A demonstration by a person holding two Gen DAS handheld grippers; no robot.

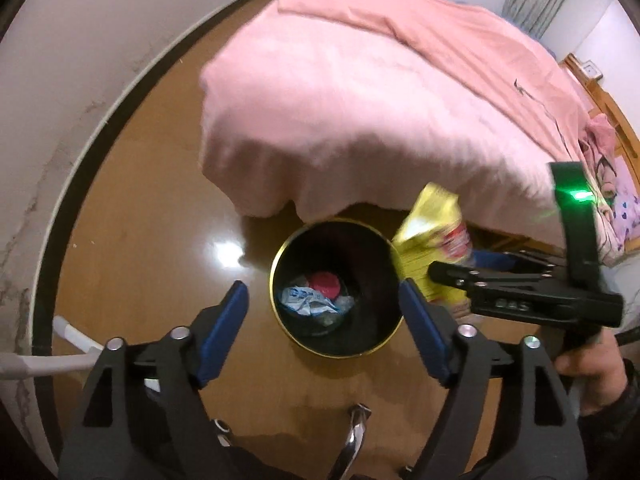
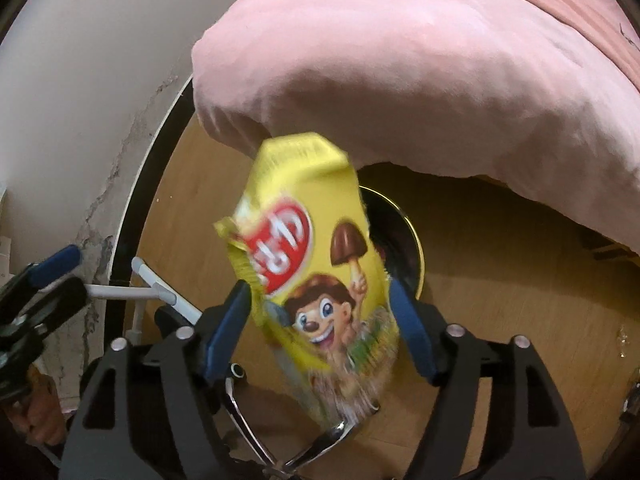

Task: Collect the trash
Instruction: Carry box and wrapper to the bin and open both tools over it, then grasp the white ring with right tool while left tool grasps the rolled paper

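A crinkly yellow bag (image 2: 316, 264) sits between the right gripper's (image 2: 320, 324) spread fingers; the left gripper's (image 1: 324, 328) fingers are spread above a round black bin (image 1: 288, 240) on glossy wood floor (image 1: 140, 220).

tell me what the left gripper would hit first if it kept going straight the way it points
Probably the open mouth of the black bin: the left gripper, empty, aims into it, so it would likely meet the trash inside. Depth is unclear.

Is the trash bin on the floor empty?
No, the bin already holds a red lid and a crumpled wrapper at the bottom.
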